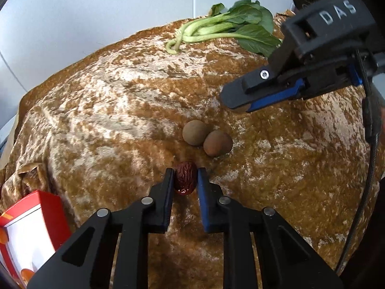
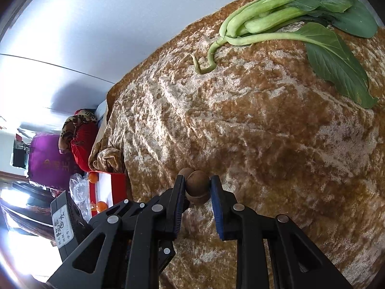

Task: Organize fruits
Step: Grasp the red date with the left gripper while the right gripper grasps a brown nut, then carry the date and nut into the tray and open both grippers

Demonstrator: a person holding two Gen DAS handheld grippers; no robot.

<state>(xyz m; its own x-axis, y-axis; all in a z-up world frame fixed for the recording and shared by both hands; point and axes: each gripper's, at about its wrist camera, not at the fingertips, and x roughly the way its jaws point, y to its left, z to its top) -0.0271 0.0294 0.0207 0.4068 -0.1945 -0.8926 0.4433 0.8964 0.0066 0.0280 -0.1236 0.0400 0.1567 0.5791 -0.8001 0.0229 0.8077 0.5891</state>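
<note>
In the left wrist view, the left gripper (image 1: pixel 185 178) sits nearest, its fingers (image 1: pixel 168 185) pinching a wrinkled dark red jujube (image 1: pixel 184 177) from both sides. The jujube rests low against the golden-brown velvet cloth (image 1: pixel 108 110) that covers the desk. Just beyond the fingertips lie two round brown longans (image 1: pixel 207 136), touching each other on the cloth. To the lower left, at the cloth's edge, stands a red and white box (image 1: pixel 28 221) with orange fruit printed or showing on it. Above and to the right, the right gripper (image 1: pixel 237 104) reaches in from the side with its black and blue fingers drawn close together; a sliver of a brown round thing shows under their tips. At the far end of the cloth lies a bunch of bok choy (image 1: pixel 231 27), stems toward the left, leaves toward the right, well apart from the fruit.

In the right wrist view, the right gripper's fingers (image 2: pixel 179 192) clamp a round brown longan (image 2: pixel 197 185). More brown rounds show just behind and below it, and whether they touch it cannot be told. Farther off on the cloth the bok choy (image 2: pixel 288 16) spreads across the upper right. Off the desk at the left are the red box (image 2: pixel 115 185), crinkled clear plastic (image 2: pixel 80 190) and a purple bag (image 2: pixel 48 159).
</note>
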